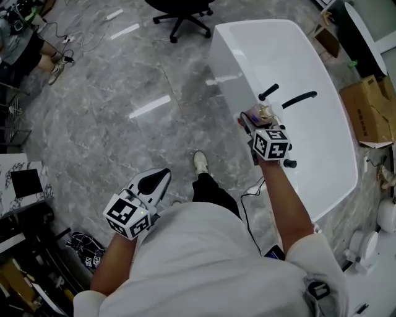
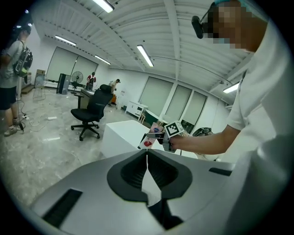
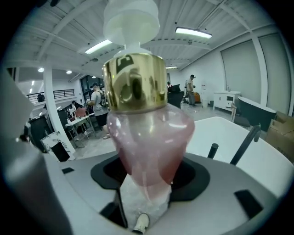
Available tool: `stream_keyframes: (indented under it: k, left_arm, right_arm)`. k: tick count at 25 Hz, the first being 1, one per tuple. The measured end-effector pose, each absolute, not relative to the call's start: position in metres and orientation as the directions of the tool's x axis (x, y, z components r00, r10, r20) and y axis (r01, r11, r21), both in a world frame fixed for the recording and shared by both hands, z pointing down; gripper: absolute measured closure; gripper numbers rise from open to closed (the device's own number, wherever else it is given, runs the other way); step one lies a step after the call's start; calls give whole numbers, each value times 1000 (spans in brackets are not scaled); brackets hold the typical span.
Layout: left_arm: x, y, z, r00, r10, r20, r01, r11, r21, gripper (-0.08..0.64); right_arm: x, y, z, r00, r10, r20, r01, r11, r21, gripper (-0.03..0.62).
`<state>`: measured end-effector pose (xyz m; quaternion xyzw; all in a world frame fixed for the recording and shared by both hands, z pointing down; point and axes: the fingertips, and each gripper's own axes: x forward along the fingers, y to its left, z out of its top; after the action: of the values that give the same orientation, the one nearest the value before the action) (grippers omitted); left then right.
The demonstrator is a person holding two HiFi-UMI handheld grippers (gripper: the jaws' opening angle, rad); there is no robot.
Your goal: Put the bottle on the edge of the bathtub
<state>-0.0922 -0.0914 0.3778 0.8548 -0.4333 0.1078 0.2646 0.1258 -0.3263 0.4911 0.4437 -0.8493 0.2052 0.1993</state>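
While the person stands on the grey marble floor [image 1: 124, 80], the head view shows the right gripper [image 1: 255, 119] reached out over the white bathtub [image 1: 291, 56], carrying the bottle [image 1: 264, 114] just beside the black faucet [image 1: 300, 98] and its black knob [image 1: 268, 93]. The left gripper [image 1: 161, 176] hangs low at the person's left side, well apart from the bathtub, above the floor near one white shoe [image 1: 200, 162]. A black office chair [image 1: 182, 13] stands beyond the bathtub's far end and a cardboard box [image 1: 366, 108] lies off to its right. From the left gripper view, that gripper's jaws are pressed together with nothing between them; past them the other gripper holds the bottle up in the air over the bathtub's top, clear of the rim. From the right gripper view, the jaws stand wide and pinch the bottle's lower body from both sides: it is a translucent pink bottle with a gold collar and a white cap, upright, with the bathtub's rim, the faucet and the knob behind it to the right, and several people far back in the room.
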Motion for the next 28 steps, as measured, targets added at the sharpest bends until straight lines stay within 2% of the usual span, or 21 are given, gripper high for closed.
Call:
stream_keyframes:
  k: [6, 13, 24, 28]
  left_arm:
    - [-80, -171, 386, 586, -683, 437, -809, -461, 365, 538]
    - [-72, -208, 410, 613, -630, 477, -789, -452, 417, 538]
    - [-73, -247, 447, 605, -602, 521, -795, -423, 435, 538]
    - [-71, -257, 458, 605, -586, 539, -795, -415, 442, 538]
  right_arm:
    - [144, -440, 535, -464, -715, 522, -879, 444, -174, 328]
    - [162, -536, 579, -370, -761, 533, -928, 331, -171, 328]
    - [199, -649, 650, -215, -803, 555, -977, 177, -123, 328]
    - [198, -671, 673, -213, -795, 569, -977, 170, -127, 328]
